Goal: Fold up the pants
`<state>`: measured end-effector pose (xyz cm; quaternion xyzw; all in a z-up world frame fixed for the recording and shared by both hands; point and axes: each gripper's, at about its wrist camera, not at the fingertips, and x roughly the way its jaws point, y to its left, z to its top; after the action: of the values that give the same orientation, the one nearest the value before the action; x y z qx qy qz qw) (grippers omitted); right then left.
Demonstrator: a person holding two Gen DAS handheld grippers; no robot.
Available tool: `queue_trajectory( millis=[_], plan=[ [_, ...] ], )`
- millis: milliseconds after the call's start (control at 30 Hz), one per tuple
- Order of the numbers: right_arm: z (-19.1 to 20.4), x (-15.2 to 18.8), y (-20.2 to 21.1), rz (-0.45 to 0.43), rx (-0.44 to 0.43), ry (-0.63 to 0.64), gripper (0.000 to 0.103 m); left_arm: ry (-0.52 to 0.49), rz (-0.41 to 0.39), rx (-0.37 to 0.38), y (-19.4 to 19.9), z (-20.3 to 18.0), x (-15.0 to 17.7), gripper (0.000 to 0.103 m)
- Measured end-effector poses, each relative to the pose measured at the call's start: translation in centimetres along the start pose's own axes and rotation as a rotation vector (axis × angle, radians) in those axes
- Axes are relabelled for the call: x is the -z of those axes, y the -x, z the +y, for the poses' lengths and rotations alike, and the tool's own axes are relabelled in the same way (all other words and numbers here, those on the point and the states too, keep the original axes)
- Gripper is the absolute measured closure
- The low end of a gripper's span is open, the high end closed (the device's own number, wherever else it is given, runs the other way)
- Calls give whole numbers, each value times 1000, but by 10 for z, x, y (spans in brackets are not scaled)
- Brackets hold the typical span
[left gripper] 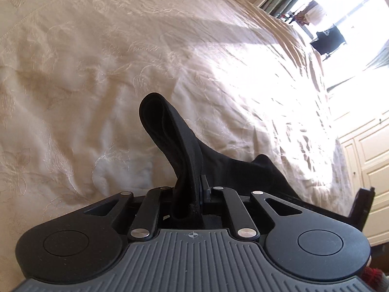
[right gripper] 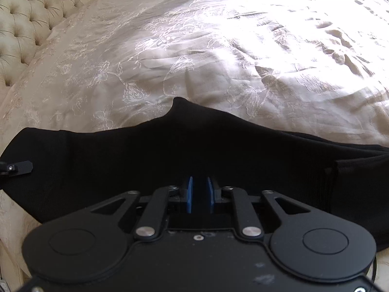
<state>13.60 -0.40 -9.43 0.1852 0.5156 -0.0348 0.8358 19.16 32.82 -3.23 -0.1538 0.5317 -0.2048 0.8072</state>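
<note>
Both grippers pinch black pants (right gripper: 170, 150): left gripper (left gripper: 192, 194) clamps a bunched fold, right gripper (right gripper: 199, 194) presses blue pads (right gripper: 189, 194) on cloth. Pants hang low over the cream bedspread (right gripper: 218, 48), apparently held at two points to spread flat for folding.

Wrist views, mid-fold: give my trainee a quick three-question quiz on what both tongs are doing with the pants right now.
1. True or false: the left tongs are shut on a fold of the black pants.
2. What lies beneath the pants in the right wrist view? A) wooden floor B) embroidered cream bedspread C) glass table
3. Fill in: the pads of the right tongs are coloured ____.

Key: 1 true; 2 B; 3 blue
</note>
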Motion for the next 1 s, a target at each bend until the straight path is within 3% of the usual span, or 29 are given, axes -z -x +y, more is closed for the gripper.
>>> queue_trajectory(
  millis=[167,333,500,600,867,1000],
  plan=[
    [7,-32,-33,-52,-4,-4,87,-28,-10,19,5,-14,-1,93],
    [7,-54,-68,-18,57,-14,91,-17,-34,33,11,-24,-1,93],
    [7,-54,-64,-16,45,1,91,-2,-52,39,14,-39,0,93],
    [8,-39,-44,-8,10,18,89,-2,-69,31,19,-54,4,93],
    [11,58,-6,142,-120,82,89,-38,-122,15,29,-124,12,93],
    [-4,69,16,133,-183,67,89,-119,-146,-1,22,-183,19,93]
  ],
)
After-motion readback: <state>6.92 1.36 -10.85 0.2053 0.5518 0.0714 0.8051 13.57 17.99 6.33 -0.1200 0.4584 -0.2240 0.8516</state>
